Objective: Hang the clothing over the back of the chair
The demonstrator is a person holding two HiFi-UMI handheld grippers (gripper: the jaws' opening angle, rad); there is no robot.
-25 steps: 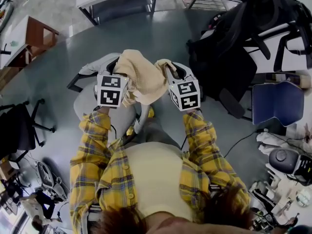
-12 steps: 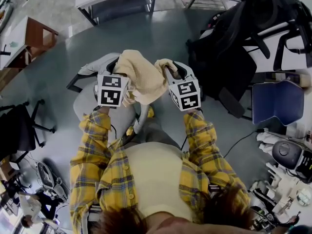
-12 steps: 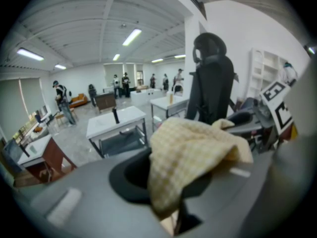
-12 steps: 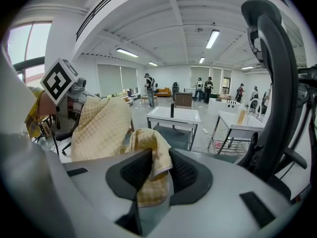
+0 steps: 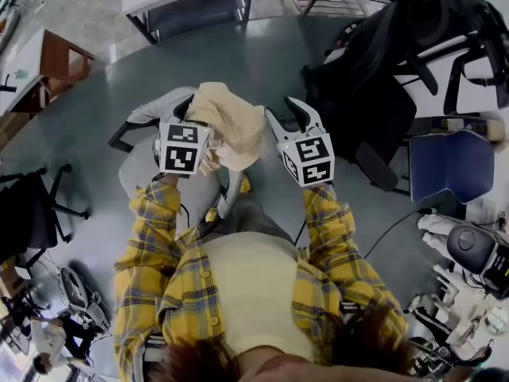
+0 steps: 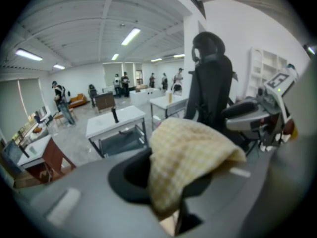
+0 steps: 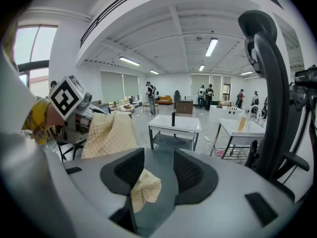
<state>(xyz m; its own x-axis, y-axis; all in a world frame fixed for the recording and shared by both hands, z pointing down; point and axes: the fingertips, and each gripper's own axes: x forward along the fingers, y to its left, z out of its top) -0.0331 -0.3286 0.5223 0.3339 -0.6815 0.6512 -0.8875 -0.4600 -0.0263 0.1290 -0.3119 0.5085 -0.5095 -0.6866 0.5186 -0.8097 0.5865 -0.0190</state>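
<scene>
clothing [image 5: 232, 124], beige, frame centre: pinched by left gripper [image 5: 191, 114]. right gripper [image 5: 285, 110]: jaws just opening, spread, clothing corner loose between.

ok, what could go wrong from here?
1. The right gripper has just been opening; a corner of the clothing shows between its jaws and might snag if it pulls away.
2. Only the left gripper grips the bunched clothing, so it could hang lopsided or slip off the chair.

Left gripper [image 6: 173, 187] tight on cloth [image 5: 231, 126]; right gripper [image 5: 285, 111] fingers [image 5: 308, 118] just opened, cloth loose between.
</scene>
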